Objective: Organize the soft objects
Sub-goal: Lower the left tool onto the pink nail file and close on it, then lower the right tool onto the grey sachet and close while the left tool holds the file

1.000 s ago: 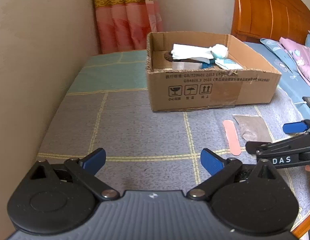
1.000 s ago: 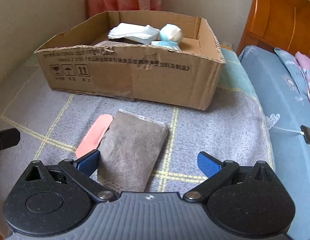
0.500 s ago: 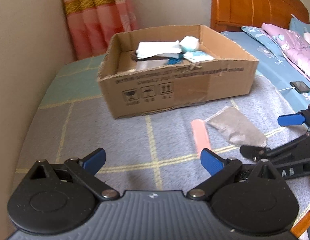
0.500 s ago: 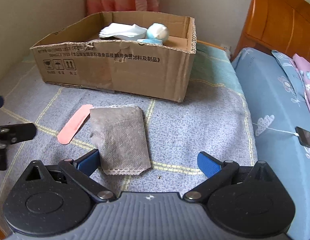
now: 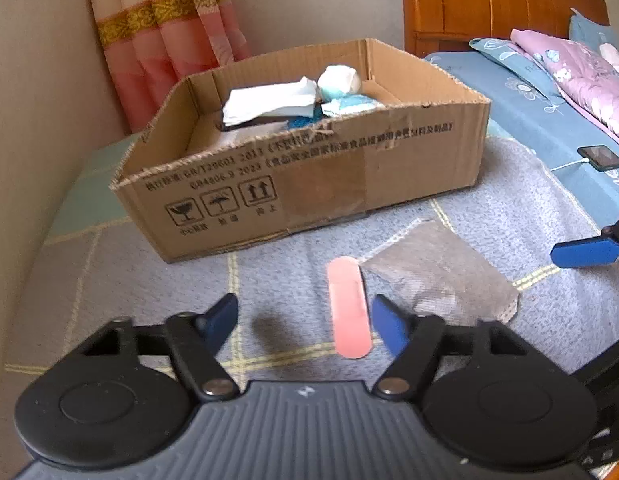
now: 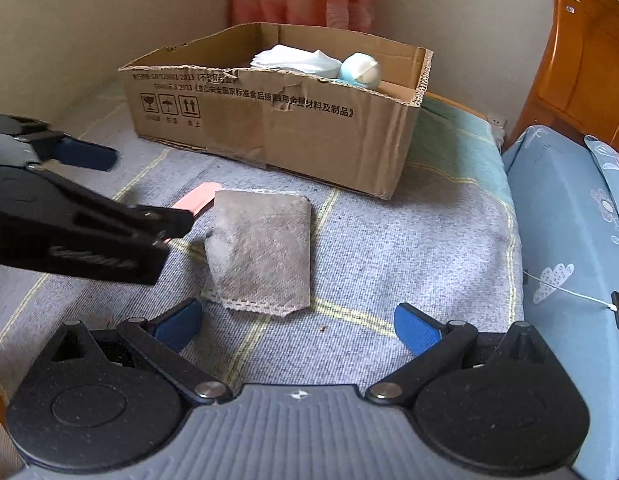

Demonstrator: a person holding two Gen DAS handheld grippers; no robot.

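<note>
I have the left gripper (image 5: 303,326) low over the grey blanket (image 5: 509,216), its jaws just closing in but not yet pressing on anything; the pink strip (image 5: 348,308) lies between the fingers, close against the right one. The right gripper (image 6: 297,326) hangs with its jaws spread wide and empty, just short of the grey pouch (image 6: 261,248).

Both pieces lie flat on the blanket in front of the cardboard box (image 5: 321,176), the strip just beside the pouch's left edge, touching or nearly so. The box already holds white folded cloths (image 5: 269,100) and a pale rolled bundle (image 5: 337,78).

I judge the strip to be thin, light and limp, lying so flat that a pinch from above may only scrape the blanket or catch its pile. I would take it across its narrow width near the nearer rounded end, fingers pressed down into the soft bedding.

The pouch looks like soft non-woven fabric with a little fill, slightly puffed; its stitched near edge seems the best hold, and it should sag when lifted.
</note>
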